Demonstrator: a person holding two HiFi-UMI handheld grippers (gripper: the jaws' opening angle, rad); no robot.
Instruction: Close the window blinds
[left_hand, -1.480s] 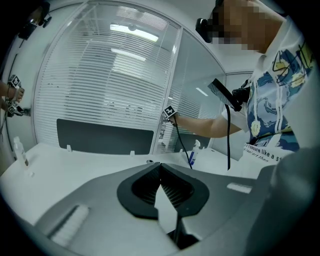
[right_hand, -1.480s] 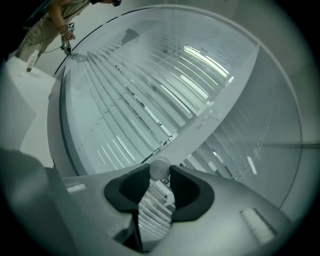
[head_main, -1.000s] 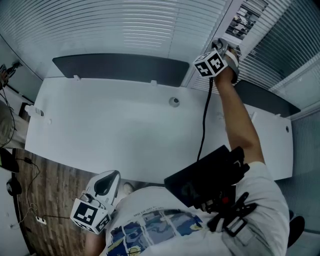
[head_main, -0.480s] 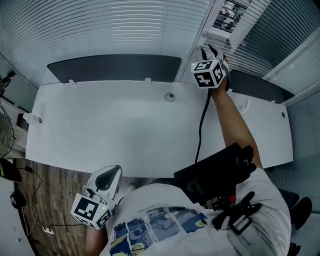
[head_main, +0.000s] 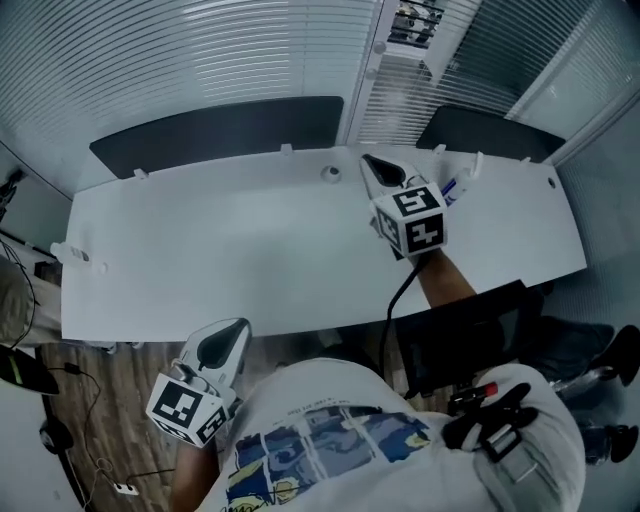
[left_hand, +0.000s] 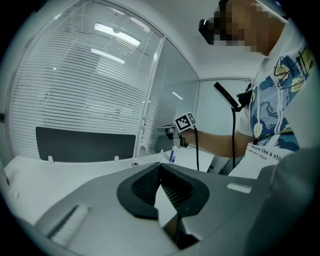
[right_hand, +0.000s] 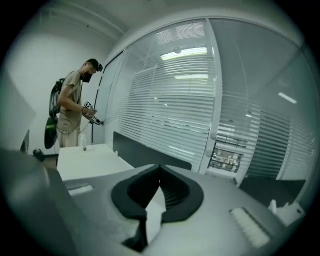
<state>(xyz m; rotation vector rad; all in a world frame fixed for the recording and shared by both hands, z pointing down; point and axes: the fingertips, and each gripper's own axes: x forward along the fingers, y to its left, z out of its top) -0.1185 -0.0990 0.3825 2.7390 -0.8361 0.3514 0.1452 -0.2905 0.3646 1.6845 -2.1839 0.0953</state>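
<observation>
White desk (head_main: 200, 250) in front; blinds (head_main: 200, 60) hang behind its far edge. Your right gripper (head_main: 368, 162) over desk, jaws just closed, nothing between. Left gripper (head_main: 240, 326) low, pinched together, empty. Slats likely light, thin, easily kinked: hold control by post (head_main: 365, 60) instead; too small to make out.

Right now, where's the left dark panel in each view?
Head view: panel upper left, along the desk's far edge.
Left gripper view: left of centre, under the blinds.
Right gripper view: centre-left.
Shared landmark: window post at the panel's right end.
</observation>
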